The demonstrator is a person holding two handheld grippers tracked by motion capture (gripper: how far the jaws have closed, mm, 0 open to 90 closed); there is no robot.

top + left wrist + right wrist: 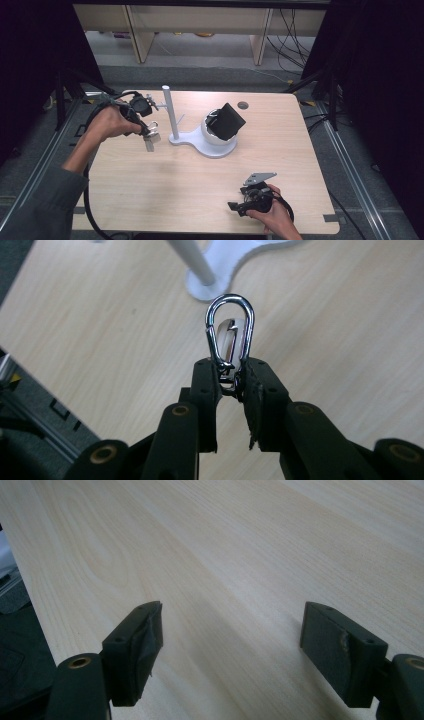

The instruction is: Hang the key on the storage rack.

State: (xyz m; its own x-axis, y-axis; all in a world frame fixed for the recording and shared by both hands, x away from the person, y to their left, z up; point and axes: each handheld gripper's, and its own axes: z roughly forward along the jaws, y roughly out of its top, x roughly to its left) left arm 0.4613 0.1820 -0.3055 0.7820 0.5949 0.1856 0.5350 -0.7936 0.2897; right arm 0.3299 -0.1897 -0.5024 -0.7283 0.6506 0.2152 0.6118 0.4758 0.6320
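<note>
Your left gripper [231, 376] holds a small silver carabiner clip [230, 330] by its lower end, and the jaws are closed on it so that the loop stands free in front of the tips. I think this is why you grip it so low: the rounded top and the spring gate stay uncovered, and you can hook them onto something. In the high view the left gripper [148, 135] is lifted above the table [165, 185], just beside the white pole [170, 112] of the stand [202, 142]. A short peg seems to stick out of the pole near its top (it is small, so I cannot be sure of its shape), and the clip [150, 141] hangs at about mid-height of the pole, to its left. My judgement is that you are bringing the clip toward this pole to hang it there.

A black box-like thing [227, 121] sits tilted in the round cup of the same stand, apart from the clip.

Your right gripper [239, 204] rests low near the front edge of the table, well apart from the stand. Its jaws are wide open and nothing is between them, only bare wood [225, 555] under them. It seems you keep this hand out of the way while the left hand does the work.
</note>
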